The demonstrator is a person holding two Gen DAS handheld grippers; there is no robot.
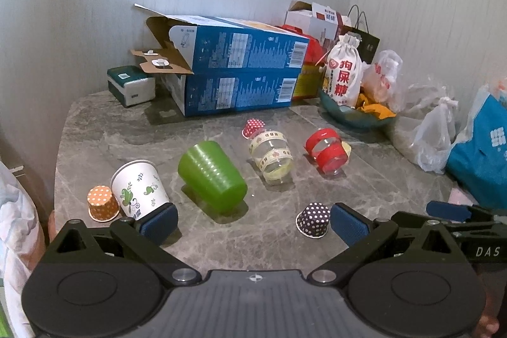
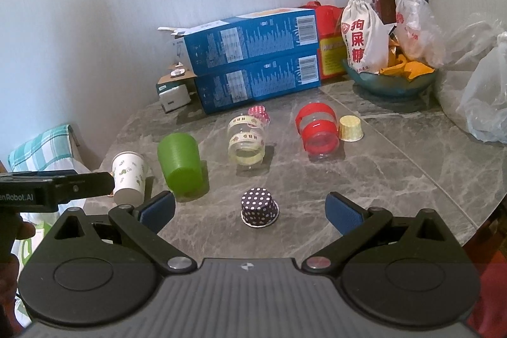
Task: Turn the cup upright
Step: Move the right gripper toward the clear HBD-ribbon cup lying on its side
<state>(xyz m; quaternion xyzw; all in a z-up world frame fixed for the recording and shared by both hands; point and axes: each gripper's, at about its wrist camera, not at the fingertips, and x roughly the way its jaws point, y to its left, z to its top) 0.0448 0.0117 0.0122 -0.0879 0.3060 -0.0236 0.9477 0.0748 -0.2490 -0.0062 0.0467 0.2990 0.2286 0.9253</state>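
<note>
Several cups stand upside down on the grey marble table [image 1: 221,230]: a green plastic cup [image 1: 211,176] [image 2: 180,165], a white paper cup with green leaf print [image 1: 139,187] [image 2: 128,176], a clear cup with cream tape bands [image 1: 272,159] [image 2: 245,138], a clear cup with red bands [image 1: 326,152] [image 2: 317,133]. My left gripper [image 1: 253,222] is open and empty, low over the near table. My right gripper [image 2: 250,211] is open and empty, with a dark polka-dot cupcake liner [image 2: 259,208] [image 1: 313,219] between its fingers' line of sight.
Small paper liners: orange dotted [image 1: 102,203], red dotted [image 1: 253,126], gold [image 2: 350,128]. Two stacked blue boxes [image 1: 240,74], a tissue pack [image 1: 130,86], a bowl with a white drawstring bag [image 1: 343,78] and plastic bags [image 2: 484,97] crowd the back and right.
</note>
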